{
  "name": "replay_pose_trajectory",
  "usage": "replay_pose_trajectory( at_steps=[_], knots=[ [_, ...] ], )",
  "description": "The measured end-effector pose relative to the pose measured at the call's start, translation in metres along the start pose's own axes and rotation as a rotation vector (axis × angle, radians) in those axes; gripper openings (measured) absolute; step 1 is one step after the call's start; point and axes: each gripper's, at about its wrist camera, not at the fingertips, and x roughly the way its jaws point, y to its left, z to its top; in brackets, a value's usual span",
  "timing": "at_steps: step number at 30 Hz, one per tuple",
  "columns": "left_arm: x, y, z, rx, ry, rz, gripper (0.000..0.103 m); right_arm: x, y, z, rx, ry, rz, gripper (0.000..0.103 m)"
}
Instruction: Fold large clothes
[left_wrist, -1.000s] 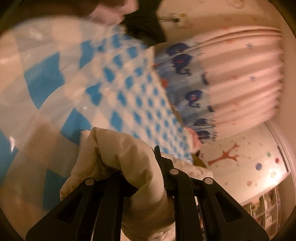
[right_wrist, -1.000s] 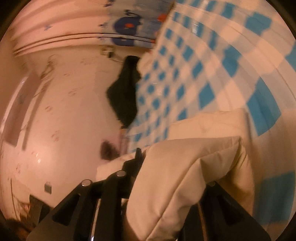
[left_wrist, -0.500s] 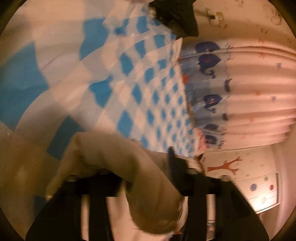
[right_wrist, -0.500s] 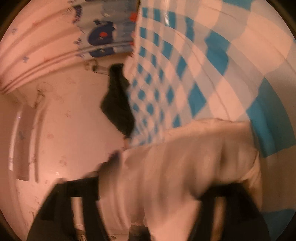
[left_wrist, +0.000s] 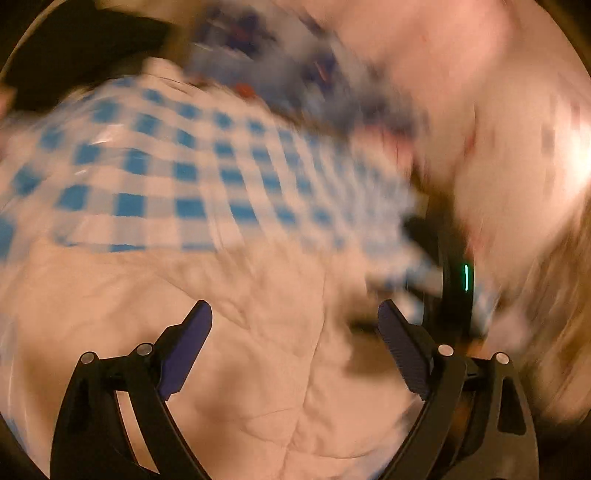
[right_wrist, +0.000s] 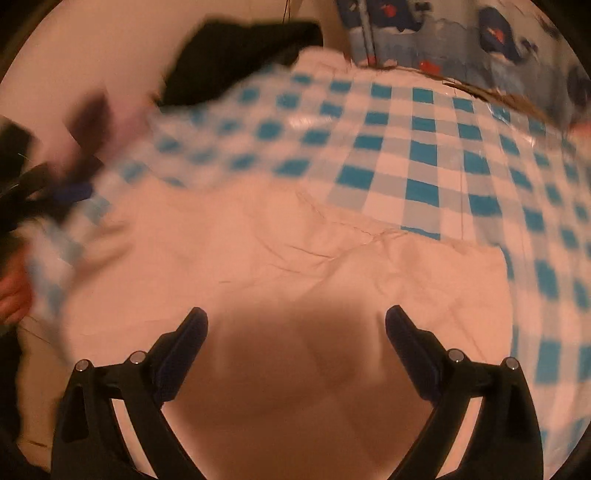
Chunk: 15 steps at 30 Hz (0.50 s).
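Both jaws are opening, nothing between them, above the cream quilted garment (right_wrist: 280, 266) on the blue-checked cloth (right_wrist: 424, 147); one fold seems laid, so the next move needs a fresh edge grip.

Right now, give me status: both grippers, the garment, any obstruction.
Left gripper and right gripper opening, nothing between the jaws. Cream garment lying on checked sheet. Dark clothing at far edge, clear of it.

Two wrist views, close above the cream garment (left_wrist: 258, 332), angled down, both sharing the checkered cloth (right_wrist: 424, 155).
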Motion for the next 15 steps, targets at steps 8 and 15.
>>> replay_pose_trajectory(
  at_steps=[8,15],
  knots=[
    [0.113,0.09,-0.002,-0.182,0.121,0.212,0.082,0.082,-0.069,0.022,0.282,0.037,0.024,0.094],
    [0.066,0.078,0.007,-0.176,0.016,0.36,0.077,0.058,-0.078,0.035,0.326,0.005,-0.041,0.094]
  ],
)
